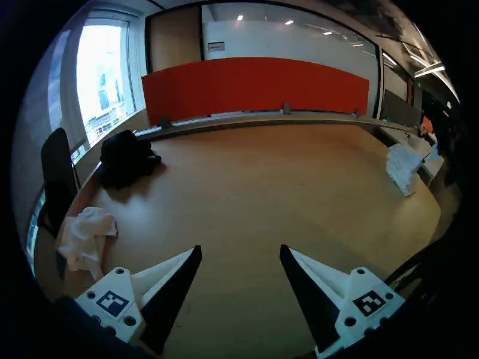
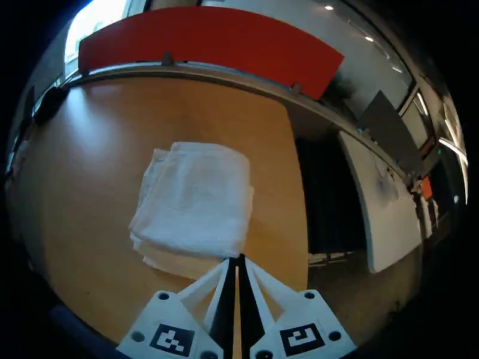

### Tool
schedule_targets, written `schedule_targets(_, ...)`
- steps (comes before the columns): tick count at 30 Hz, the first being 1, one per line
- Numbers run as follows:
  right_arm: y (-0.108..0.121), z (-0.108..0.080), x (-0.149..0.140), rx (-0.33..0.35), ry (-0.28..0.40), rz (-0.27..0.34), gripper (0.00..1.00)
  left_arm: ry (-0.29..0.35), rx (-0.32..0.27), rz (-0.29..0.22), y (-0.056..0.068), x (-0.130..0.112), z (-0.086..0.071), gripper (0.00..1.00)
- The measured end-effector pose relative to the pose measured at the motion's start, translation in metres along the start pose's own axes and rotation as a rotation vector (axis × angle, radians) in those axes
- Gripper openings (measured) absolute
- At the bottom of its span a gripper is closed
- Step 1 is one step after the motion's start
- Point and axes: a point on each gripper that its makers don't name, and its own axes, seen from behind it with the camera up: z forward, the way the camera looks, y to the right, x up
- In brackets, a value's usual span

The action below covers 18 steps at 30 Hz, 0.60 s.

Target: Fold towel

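Folded towels [image 2: 194,203] lie stacked near the counter [image 2: 78,179] edge, with the clenched, empty right claw [image 2: 238,262] at their near side. A crumpled towel [image 1: 87,239] lies well apart. One fold seems finished; the next move calls for the released left claw [image 1: 239,248] to reach the crumpled towel.

The left gripper [image 1: 239,248] had its two fingers spread wide apart, both tips pointing forward with nothing between them. The right gripper [image 2: 238,258] had its fingers drawn together, leaving only a thin slit.
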Motion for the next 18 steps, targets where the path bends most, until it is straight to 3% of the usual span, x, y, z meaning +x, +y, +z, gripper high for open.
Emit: schedule_targets(18, 0.002, 0.004, -0.017, -0.002, -0.04, 0.01, 0.03, -0.007, 0.0, 0.0, 0.0, -0.003, -0.002, 0.97)
